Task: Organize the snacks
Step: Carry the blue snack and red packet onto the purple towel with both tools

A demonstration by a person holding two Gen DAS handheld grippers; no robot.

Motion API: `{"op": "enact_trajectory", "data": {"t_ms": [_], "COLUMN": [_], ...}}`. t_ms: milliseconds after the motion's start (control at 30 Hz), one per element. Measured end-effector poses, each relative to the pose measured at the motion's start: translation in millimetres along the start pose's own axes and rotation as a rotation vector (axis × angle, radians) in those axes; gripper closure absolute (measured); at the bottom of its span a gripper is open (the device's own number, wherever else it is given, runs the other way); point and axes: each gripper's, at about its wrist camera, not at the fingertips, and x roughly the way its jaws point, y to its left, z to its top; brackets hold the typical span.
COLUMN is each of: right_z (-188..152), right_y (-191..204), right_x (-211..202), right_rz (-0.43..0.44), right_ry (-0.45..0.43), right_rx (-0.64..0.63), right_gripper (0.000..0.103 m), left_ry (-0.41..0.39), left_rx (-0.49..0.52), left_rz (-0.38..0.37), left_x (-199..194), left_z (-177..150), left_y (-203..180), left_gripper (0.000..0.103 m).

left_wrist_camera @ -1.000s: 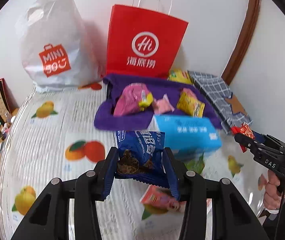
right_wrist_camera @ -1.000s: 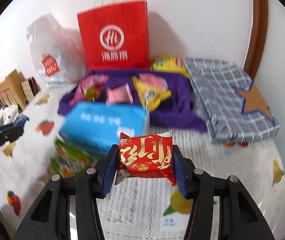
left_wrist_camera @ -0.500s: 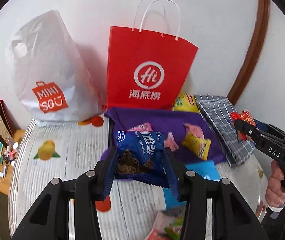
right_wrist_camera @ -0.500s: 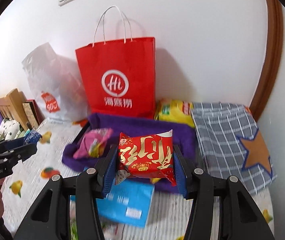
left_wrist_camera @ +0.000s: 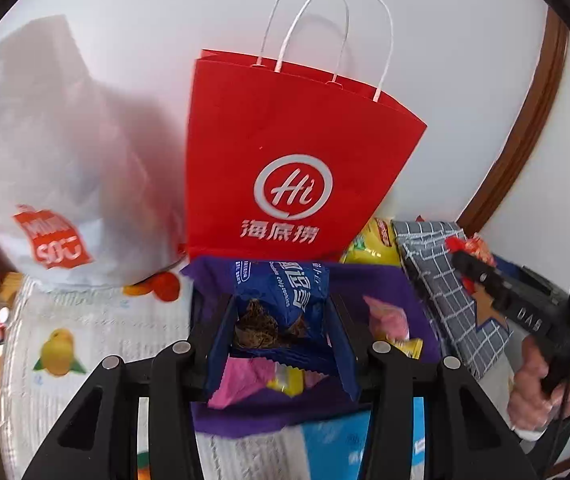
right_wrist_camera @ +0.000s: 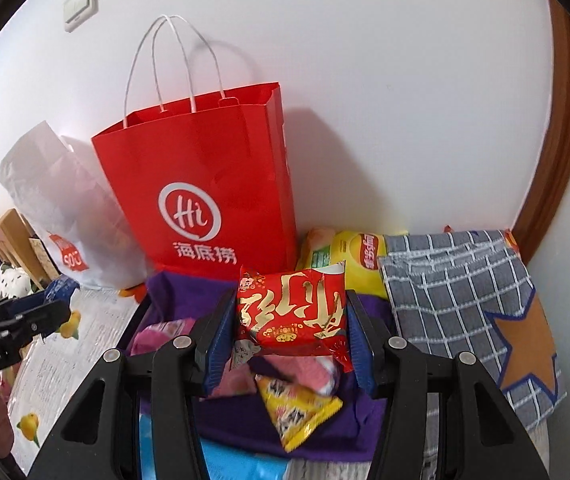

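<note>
My left gripper [left_wrist_camera: 279, 320] is shut on a blue cookie packet [left_wrist_camera: 285, 300] and holds it above the purple fabric tray [left_wrist_camera: 381, 284]. My right gripper [right_wrist_camera: 291, 330] is shut on a red snack packet [right_wrist_camera: 297, 312], also above the purple tray [right_wrist_camera: 173, 292]. In the tray lie a pink packet [left_wrist_camera: 387, 316], a yellow packet [right_wrist_camera: 301, 408] and other pink packets [right_wrist_camera: 161, 334]. A red paper bag [left_wrist_camera: 285, 168] stands upright right behind the tray; it also shows in the right wrist view [right_wrist_camera: 201, 188]. Each gripper shows at the edge of the other's view, the right gripper [left_wrist_camera: 469, 258] and the left gripper [right_wrist_camera: 57, 296].
A white plastic bag [left_wrist_camera: 53, 184] stands left of the red bag. A yellow chip bag [right_wrist_camera: 361, 256] and a grey checked fabric bin [right_wrist_camera: 465, 280] lie to the right. A light blue box [left_wrist_camera: 349, 444] lies in front of the tray. The table has a fruit-print cloth [left_wrist_camera: 85, 340].
Both grippers have risen and moved forward with their packets, from over the blue box to over the purple tray, close to the red paper bag.
</note>
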Motion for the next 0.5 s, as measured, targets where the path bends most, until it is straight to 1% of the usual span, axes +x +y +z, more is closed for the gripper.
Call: {"op": "enact_trajectory", "data": {"t_ms": [133,200,300,400,467,500], "right_z": [-4.5,-8.0,-12.6,-16.5,-21.1,-23.7], "right_y": [-8.7,-14.4,-28.8,-41.6,-44.6,-45.0], "right_x": [25.0,44.5,58.5,72.9,81.2,85.2], "right_rz": [-0.001,-0.014,-0.029,-0.017,-0.033,-0.054], "right_ry": [0.032,0.096,0.133,0.188,0.228,0.251], "right_rx": [0.006,0.001,0.021,0.042,0.028,0.012], "right_gripper": [0.051,0.051,0.051,0.051,0.051,0.051], "left_ry": [0.014,0.029,0.081,0.073,0.076,0.076], "left_rx": [0.007,0.011,0.017,0.012,-0.006,-0.010], "left_rz": [0.004,0.011,0.016,0.037,0.023,0.019], "left_x": [27.3,42.0,59.9,61.3,60.3,60.4], "left_z": [7.3,4.0,-0.3,0.7,1.8,1.4], "left_y": [-1.7,0.1,4.2,9.8,15.7,17.1], "left_gripper": [0.060,0.060,0.060,0.060,0.060,0.060]}}
